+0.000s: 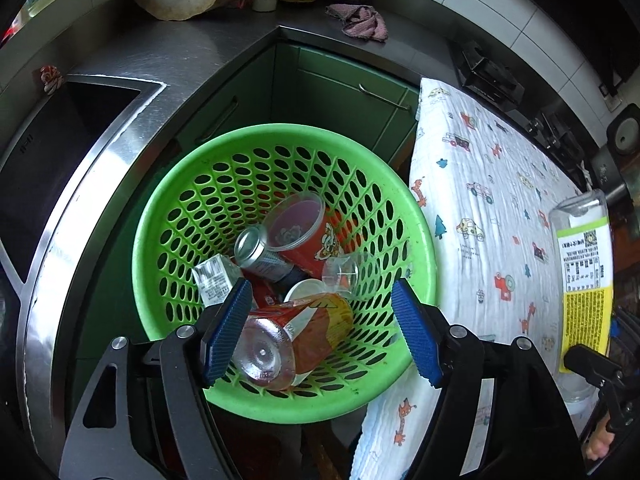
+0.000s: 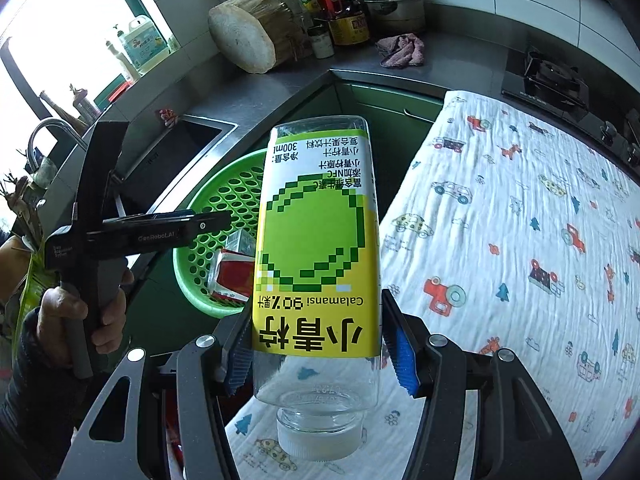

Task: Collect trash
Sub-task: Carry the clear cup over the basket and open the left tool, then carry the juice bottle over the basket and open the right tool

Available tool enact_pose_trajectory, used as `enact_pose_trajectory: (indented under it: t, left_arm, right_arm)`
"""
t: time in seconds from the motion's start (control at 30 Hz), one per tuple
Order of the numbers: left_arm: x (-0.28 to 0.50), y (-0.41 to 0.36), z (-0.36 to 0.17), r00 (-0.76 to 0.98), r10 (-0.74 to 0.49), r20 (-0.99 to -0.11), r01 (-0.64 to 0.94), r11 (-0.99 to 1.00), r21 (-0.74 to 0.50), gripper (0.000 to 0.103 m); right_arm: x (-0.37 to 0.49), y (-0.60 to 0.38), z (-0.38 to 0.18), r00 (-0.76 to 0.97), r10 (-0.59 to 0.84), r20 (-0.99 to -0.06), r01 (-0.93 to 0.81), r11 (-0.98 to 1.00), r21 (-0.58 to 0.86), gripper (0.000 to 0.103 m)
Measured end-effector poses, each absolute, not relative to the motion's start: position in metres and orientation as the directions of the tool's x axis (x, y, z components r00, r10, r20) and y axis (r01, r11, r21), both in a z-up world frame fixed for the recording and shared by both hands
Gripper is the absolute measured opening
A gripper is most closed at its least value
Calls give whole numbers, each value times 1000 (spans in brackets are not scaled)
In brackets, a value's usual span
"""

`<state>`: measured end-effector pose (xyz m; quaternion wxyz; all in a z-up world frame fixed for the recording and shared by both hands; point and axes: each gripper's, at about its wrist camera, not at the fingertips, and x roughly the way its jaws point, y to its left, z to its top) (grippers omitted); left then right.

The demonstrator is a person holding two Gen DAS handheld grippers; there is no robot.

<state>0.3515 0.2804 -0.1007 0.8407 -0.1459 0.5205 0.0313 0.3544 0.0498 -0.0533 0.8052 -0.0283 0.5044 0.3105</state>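
- Several discards already lie in the green basket [image 1: 280,136].
- Left hand-held gripper [image 1: 320,332] hangs over it, jaws apart, empty.
- Right hand-held gripper [image 2: 320,354] is clamped on the juice bottle [image 2: 316,240], not yet binned.

Bottle [image 2: 316,248] label reads "Calamansi", "300ml"; left tongs [image 2: 160,232] read "GenRobot.AI".

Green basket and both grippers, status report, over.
Left gripper open, empty, above green basket. Right gripper shut on calamansi bottle, cap toward camera, not yet over basket. Nothing blocking.
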Motion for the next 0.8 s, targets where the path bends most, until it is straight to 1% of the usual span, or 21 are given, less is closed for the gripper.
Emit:
enact_pose_trajectory:
  t: [0.1, 0.2, 0.57, 0.63, 0.7, 0.8]
  left_arm:
    - [340, 290, -95, 473, -84, -877, -221, 952, -211, 74]
    - [329, 300, -90, 485, -66, -872, -242, 948, -206, 77]
    - [291, 342, -79, 508, -17, -861, -324, 923, -209, 79]
    - [287, 347, -78, 510, -8, -860, -331, 921, -205, 79]
    - [284, 350, -78, 509, 5, -861, -336, 922, -194, 79]
    - [282, 351, -77, 513, 9, -859, -335, 923, -190, 79]
  right_arm:
    - [361, 70, -52, 292, 483, -825, -549, 791, 269, 55]
    - [370, 92, -55, 282, 486, -827, -565, 781, 266, 55]
    - [405, 161, -89, 230, 452, -862, -557, 787, 264, 56]
    - [409, 170, -91, 225, 463, -858, -553, 785, 279, 59]
    - [411, 174, -91, 236, 473, -849, -549, 786, 285, 66]
    - [407, 175, -87, 246, 483, -840, -551, 783, 289, 69]
